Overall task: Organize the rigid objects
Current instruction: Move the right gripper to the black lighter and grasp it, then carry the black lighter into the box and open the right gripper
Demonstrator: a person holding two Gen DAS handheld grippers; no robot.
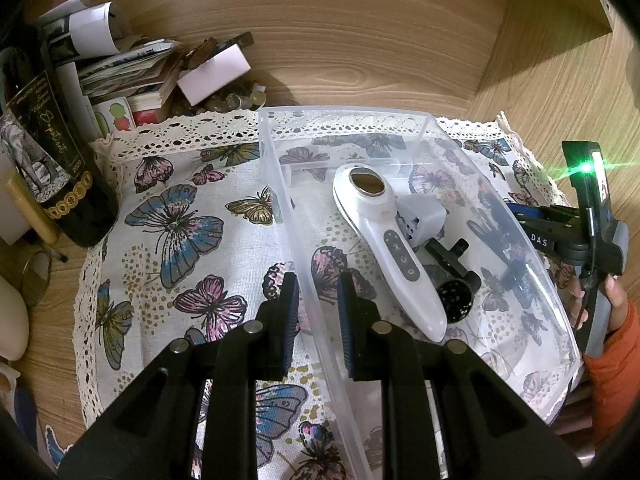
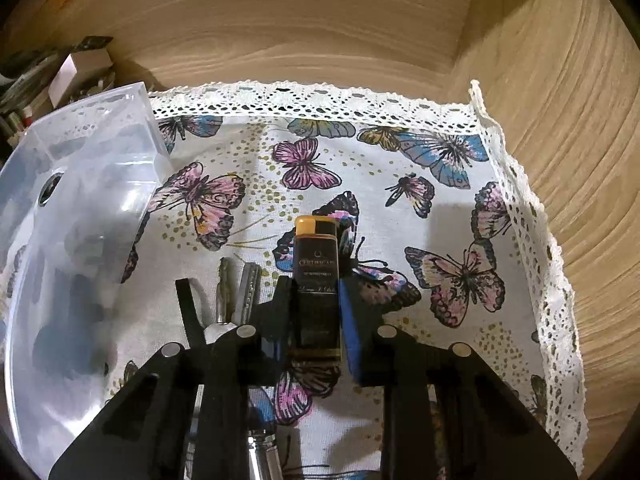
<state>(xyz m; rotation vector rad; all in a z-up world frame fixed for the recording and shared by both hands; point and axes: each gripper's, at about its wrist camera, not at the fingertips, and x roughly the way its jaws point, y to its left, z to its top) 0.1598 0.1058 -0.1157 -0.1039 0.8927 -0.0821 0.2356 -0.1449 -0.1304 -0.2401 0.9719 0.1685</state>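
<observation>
From the left wrist, the left gripper (image 1: 318, 312) pinches the near wall of the clear bin (image 1: 496, 216), probably to steady it for loading; a white massager (image 1: 390, 248) and a black part (image 1: 456, 280) already lie inside.

From the right wrist, the right gripper (image 2: 314, 312) has its jaws around a dark bottle (image 2: 316, 280) lying on the butterfly cloth (image 2: 440, 208) beside the bin, pads touching its sides, seemingly to lift it.

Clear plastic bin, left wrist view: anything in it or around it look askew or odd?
Nothing spilled or damaged. The white handheld device lies diagonally in the clear plastic bin, overlapping a black perforated part; that is just loose sorting.
</observation>
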